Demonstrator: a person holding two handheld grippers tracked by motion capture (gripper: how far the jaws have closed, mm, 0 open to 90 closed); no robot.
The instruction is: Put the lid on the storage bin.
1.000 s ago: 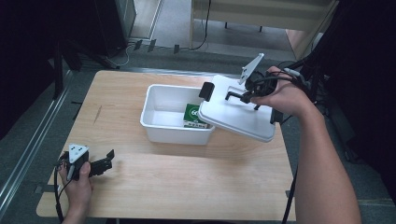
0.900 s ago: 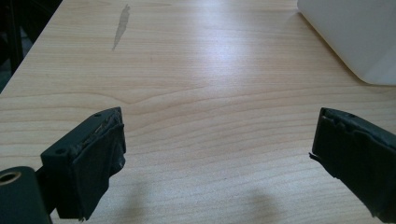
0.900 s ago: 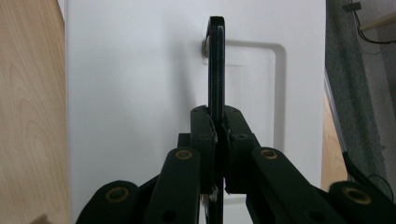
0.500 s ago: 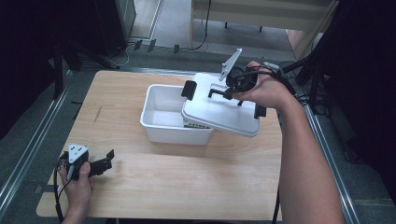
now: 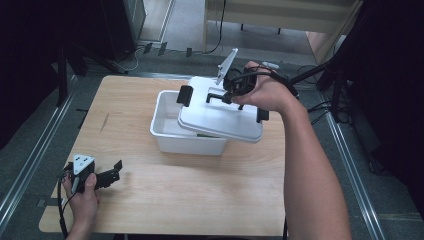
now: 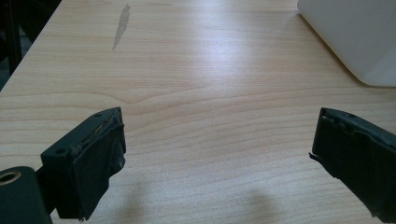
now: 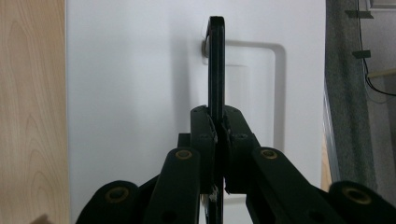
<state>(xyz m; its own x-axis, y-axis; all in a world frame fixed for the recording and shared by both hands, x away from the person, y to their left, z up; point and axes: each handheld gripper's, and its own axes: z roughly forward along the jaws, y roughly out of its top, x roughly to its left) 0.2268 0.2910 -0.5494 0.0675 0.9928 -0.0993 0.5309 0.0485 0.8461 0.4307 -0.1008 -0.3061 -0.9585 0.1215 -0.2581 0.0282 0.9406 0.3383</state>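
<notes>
White lid with black side clips and a fold-up black handle sits tilted over the white box, covering its right part; the box's left part lies uncovered, and the lid's right edge overhangs the box wall. Lid not seated: it looks raised on the far-right side, resting or nearly resting on the box rim at its near edge; contact there is hard to confirm from the high view. Lid's long axis runs roughly parallel to the box's long axis, offset to the right, so the coming move is judged to be a shift leftward and a lowering to square it on the rim. The right tongs are clenched on the upright handle, pads pressed flat on both faces of it, tongs pointing down onto the lid's top. Right hand is the one at the box; left tongs lie well apart at the near-left corner of the tabletop, jaws wide apart with nothing between them, pointing across bare wood toward the box corner.
</notes>
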